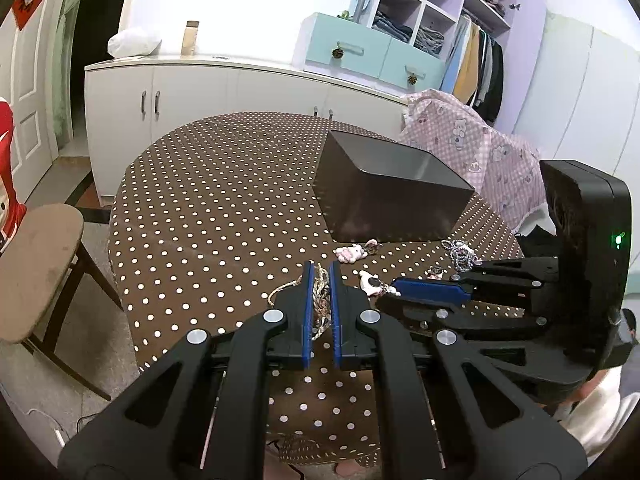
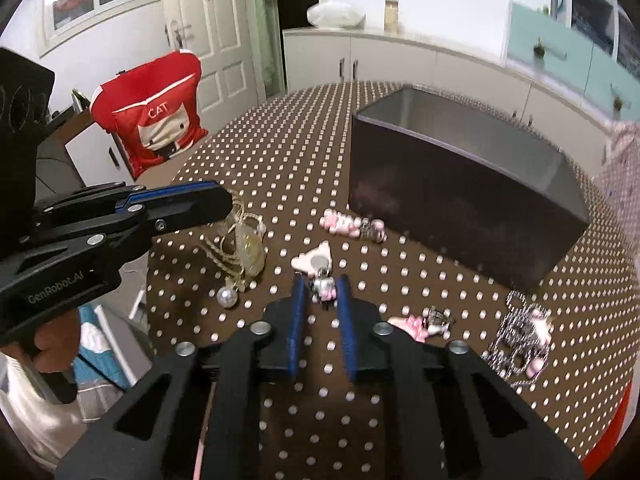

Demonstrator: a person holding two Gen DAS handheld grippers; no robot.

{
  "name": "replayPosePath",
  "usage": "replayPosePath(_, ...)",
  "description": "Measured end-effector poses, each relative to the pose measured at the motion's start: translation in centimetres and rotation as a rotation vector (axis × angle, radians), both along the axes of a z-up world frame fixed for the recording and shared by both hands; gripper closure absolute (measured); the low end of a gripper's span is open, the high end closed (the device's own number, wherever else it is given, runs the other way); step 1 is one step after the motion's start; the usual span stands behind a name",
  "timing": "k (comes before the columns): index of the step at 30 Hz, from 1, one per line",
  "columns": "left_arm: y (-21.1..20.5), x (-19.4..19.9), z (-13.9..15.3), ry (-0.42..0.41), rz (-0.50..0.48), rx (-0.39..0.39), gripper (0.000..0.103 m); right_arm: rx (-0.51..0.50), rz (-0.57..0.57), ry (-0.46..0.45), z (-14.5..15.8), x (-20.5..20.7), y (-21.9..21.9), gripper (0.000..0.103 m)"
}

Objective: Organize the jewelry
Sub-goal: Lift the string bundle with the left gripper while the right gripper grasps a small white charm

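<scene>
On the brown dotted tablecloth (image 1: 220, 200) my left gripper (image 1: 320, 270) is shut on a braided beige cord necklace (image 1: 320, 298). In the right wrist view that necklace (image 2: 236, 248) trails from the left gripper (image 2: 224, 200), with a clear pendant and a pearl (image 2: 227, 297). My right gripper (image 2: 322, 280) has its blue pads close around a small pink-and-silver charm (image 2: 324, 286), linked to a pink cat-shaped piece (image 2: 314, 260). The left wrist view shows the right gripper (image 1: 394, 286) side-on beside that cat piece (image 1: 370, 282). A dark open box (image 1: 396, 196) stands behind.
More jewelry lies loose: a pink charm string (image 2: 344, 224) before the box (image 2: 460, 208), a small pink piece (image 2: 416, 326) and a silver chain (image 2: 520, 340) at the right. A stool (image 1: 36, 264) stands left of the table, a pink-covered object (image 1: 472, 140) at the right.
</scene>
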State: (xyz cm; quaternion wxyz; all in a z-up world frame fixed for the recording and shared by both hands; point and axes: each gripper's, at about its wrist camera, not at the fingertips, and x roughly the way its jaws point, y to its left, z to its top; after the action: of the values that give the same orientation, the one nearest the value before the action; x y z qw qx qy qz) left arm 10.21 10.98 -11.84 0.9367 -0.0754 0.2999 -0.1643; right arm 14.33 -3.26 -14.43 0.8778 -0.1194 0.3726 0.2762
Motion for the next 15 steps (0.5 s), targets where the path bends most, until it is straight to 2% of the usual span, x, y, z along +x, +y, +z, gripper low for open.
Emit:
replayPosePath(3,0.2,-0.1,0.1,-0.007,0.000,-0.004,0.095,0.026,-0.007,0.012,0.3,0.1,-0.5,0.092)
replayPosePath(15,-0.5,0.6,2.5,-0.064,-0.012,-0.002,0.095,0.102,-0.044,-0.040,3.7,0.2,-3.2,0.091)
